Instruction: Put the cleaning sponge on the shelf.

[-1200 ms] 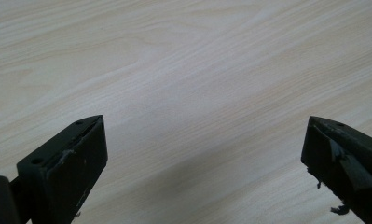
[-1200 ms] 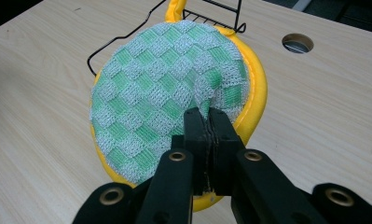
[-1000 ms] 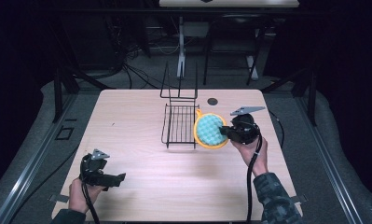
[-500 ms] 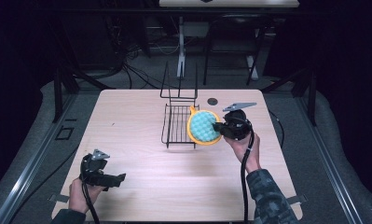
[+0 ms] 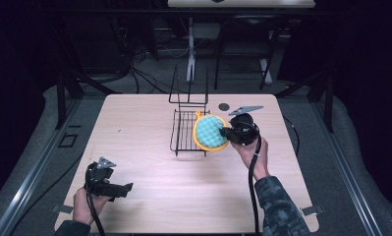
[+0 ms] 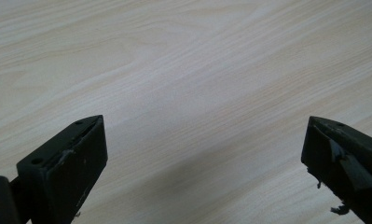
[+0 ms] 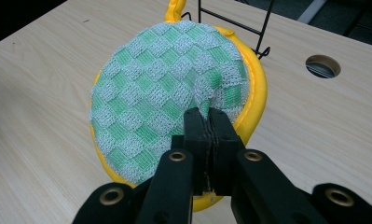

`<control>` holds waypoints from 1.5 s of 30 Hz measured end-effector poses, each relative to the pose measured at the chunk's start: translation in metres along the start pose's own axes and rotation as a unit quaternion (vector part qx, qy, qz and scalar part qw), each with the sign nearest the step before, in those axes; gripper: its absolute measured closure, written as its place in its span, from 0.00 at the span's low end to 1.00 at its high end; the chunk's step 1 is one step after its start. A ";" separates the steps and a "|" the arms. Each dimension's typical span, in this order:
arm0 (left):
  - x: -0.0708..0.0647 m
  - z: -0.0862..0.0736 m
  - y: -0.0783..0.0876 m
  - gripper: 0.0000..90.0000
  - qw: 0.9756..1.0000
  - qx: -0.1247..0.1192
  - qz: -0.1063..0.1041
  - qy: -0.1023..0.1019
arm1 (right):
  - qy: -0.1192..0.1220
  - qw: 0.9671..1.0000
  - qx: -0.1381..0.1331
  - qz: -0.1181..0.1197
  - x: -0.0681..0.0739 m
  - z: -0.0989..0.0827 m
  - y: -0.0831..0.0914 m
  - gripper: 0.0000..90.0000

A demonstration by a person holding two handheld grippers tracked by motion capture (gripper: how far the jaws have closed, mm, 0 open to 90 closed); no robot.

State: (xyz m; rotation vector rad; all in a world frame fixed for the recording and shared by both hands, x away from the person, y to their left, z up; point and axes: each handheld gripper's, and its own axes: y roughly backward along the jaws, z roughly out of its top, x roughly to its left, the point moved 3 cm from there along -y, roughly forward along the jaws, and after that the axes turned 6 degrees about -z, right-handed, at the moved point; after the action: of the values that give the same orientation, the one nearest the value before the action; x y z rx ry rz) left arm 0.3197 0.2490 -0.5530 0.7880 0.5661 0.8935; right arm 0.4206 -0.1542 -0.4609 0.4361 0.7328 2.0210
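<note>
A round pad with a green-and-white checked face and a yellow rim is held up at the right side of a black wire rack. My right gripper is shut on the pad's checked cover near its edge, pinching up a fold of it. The yellow loop of the pad points toward the rack wires. My left gripper rests at the table's front left, open, with bare wood between its jaws.
The light wooden table has a round cable hole behind the right gripper. The rack's tall back frame stands toward the far edge. Dark floor and cables surround the table.
My right gripper has carried the pad leftward and slightly away, up against the rack's right side. The left gripper has stayed put.
</note>
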 end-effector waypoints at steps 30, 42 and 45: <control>0.000 0.000 0.000 0.00 1.000 -0.002 -0.001 0.001 | -0.021 1.000 0.000 -0.002 0.018 0.017 -0.027 0.98; 0.000 0.000 0.000 0.01 1.000 0.001 -0.001 -0.003 | -0.039 0.999 0.005 -0.010 0.024 0.018 -0.044 0.98; 0.000 0.000 0.000 0.01 1.000 0.001 -0.001 -0.003 | -0.043 0.999 0.008 -0.012 0.023 0.017 -0.048 0.98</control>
State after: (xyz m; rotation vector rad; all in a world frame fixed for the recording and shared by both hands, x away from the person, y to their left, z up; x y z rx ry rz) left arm 0.3193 0.2488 -0.5532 0.7922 0.5620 0.8892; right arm 0.4485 -0.1094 -0.4790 0.5167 0.6984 1.9622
